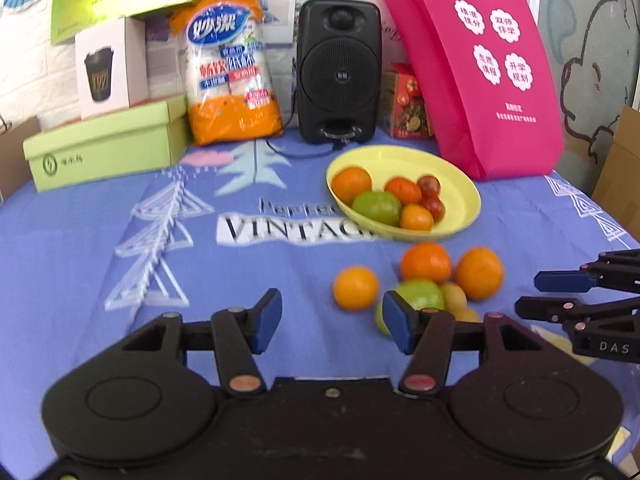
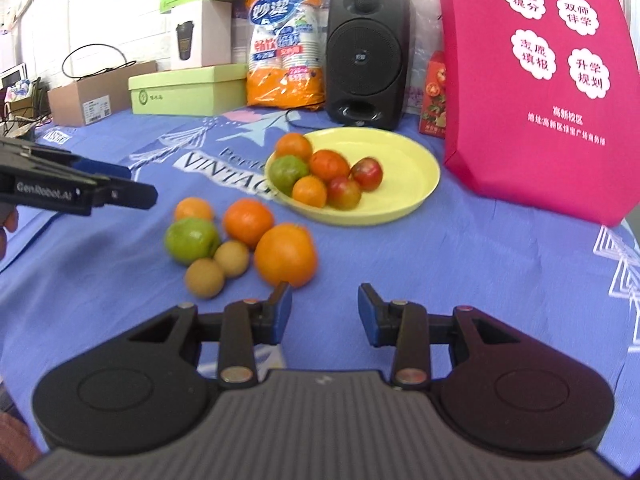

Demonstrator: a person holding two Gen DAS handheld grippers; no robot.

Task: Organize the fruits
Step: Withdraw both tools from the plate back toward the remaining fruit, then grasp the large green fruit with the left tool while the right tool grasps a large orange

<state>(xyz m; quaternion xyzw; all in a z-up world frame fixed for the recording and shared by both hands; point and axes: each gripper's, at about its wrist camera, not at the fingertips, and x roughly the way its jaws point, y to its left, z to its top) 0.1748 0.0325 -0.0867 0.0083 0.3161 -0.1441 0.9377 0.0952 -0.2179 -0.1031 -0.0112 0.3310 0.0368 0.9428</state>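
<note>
From the left wrist: the yellow plate (image 1: 464,184) is our landmark, and it already carries six fruits, bunched at its left and near side, which looks like the sorted lot. Just in front of the plate a loose cluster sits on the blue tablecloth (image 1: 120,280): three oranges, with one orange (image 1: 355,287) left of the others, plus a green apple (image 1: 422,294) partly hidden behind a blue pad. The left gripper (image 1: 332,320) hangs short of that cluster, jaws moderately wide with nothing between them, seemingly lining up a pick. The right gripper (image 1: 536,294) pokes in from the right, near side of the plate.

Over to the right wrist: same plate (image 2: 404,184), same pile in front of it, and now two small brown fruits (image 2: 231,258) show nearest the camera beside the big orange (image 2: 286,254). The right gripper (image 2: 325,312) hovers just short of that orange, jaws fairly narrow and empty. The left gripper (image 2: 152,196) reaches in from the left of the pile, so both tools look staged around the unsorted fruit.
</note>
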